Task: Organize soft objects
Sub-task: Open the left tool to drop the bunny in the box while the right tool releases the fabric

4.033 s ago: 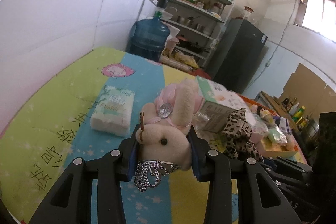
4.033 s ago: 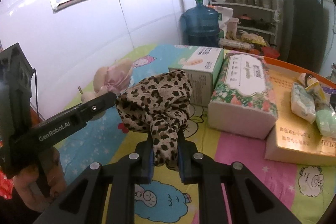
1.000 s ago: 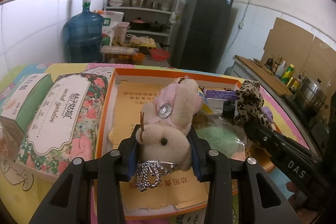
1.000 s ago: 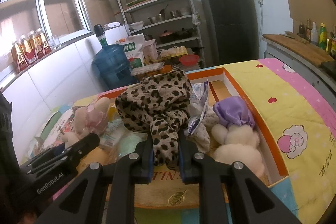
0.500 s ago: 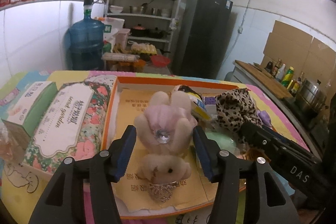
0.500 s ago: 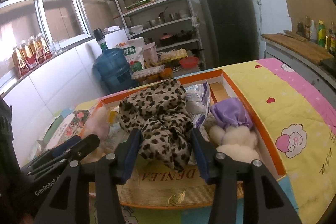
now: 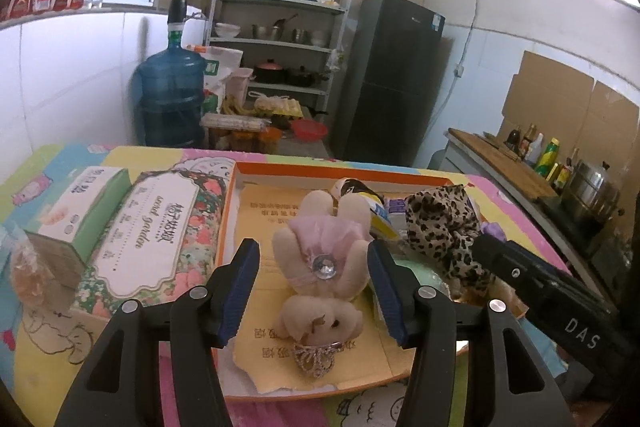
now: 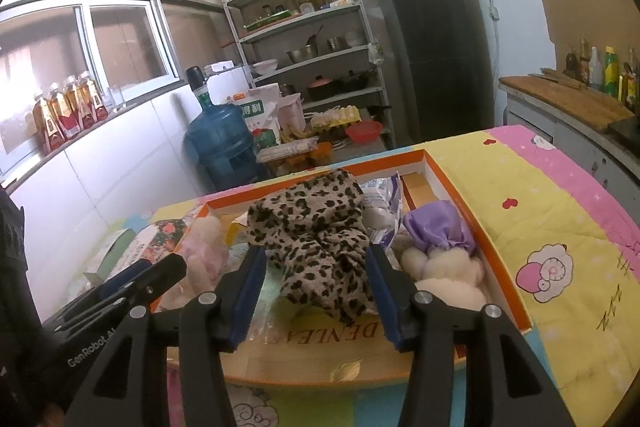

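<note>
Release step: left gripper (image 7: 314, 291) and right gripper (image 8: 316, 293) both spread wide, empty; plush rabbit (image 7: 320, 267) and leopard cloth (image 8: 316, 235) lie between their jaws in the orange box (image 8: 504, 259). Next move: withdraw clear.

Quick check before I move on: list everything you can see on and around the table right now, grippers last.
plush bunny: 1, beige with pink dress, lying in box, released
leopard cloth: 1, tan and black, in box
purple-capped plush: 1, cream and purple, box's right end
orange box: 1, on table
floral tissue pack: 1, left of box
green tissue box: 1, far left
water jug: 1, blue, behind table
left gripper: open, fingers straddling bunny
right gripper: open, fingers straddling cloth
</note>
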`<state>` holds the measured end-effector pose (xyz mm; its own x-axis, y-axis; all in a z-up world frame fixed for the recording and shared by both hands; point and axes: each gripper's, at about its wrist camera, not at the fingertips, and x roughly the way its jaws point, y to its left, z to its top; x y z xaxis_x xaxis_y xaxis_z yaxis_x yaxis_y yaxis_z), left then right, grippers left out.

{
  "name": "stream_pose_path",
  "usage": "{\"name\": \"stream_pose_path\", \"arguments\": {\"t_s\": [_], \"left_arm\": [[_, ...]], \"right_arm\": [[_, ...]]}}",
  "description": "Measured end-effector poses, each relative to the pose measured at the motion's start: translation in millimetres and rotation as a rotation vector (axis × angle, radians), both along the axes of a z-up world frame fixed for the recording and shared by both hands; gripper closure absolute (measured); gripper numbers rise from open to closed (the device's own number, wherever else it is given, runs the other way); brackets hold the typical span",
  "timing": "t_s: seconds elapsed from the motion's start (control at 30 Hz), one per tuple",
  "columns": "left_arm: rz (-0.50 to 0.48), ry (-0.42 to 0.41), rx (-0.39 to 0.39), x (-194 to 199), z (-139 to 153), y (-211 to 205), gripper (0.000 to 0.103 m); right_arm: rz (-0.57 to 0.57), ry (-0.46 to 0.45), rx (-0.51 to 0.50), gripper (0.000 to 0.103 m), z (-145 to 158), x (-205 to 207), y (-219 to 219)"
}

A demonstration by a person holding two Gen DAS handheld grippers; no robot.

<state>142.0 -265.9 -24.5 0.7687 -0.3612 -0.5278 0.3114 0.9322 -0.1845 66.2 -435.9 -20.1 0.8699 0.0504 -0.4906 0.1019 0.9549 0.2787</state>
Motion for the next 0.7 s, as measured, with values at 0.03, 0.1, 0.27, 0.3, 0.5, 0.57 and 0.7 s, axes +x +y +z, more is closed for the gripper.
{"name": "stream_pose_path", "arguments": {"t_s": [0.03, 0.1, 0.27, 0.3, 0.5, 0.57, 0.7], "left_arm": [[-0.001, -0.002, 0.005, -1.6, 0.9, 0.4, 0.045], [-0.002, -0.008, 0.009, -5.3, 2.7, 3.1, 0.045], [0.001, -0.019, 0.006, -12.2, 8.5, 13.1, 0.045], [0.003, -0.021, 0.004, -13.7, 9.8, 15.7, 0.045], [0.021, -0.034, -0.004, -23.0, 17.1, 32.7, 0.045], [0.024, -0.034, -0.004, -25.4, 18.7, 37.6, 0.045], [0.031, -0.043, 0.001, -31.2, 21.8, 45.3, 0.045]], "right_arm": [[0.000, -0.001, 0.000, 0.051, 0.8, -0.6, -0.1], [-0.003, -0.008, 0.000, 0.049, 3.6, -3.3, 1.7], [-0.009, -0.017, -0.001, 0.045, 9.2, -9.0, 5.4], [-0.010, -0.019, -0.003, 0.045, 10.9, -10.4, 7.4], [-0.009, -0.031, -0.022, 0.045, 20.5, -17.9, 19.2], [-0.010, -0.033, -0.025, 0.045, 23.0, -20.2, 22.7], [-0.009, -0.042, -0.037, 0.045, 28.5, -26.0, 31.5]]}}
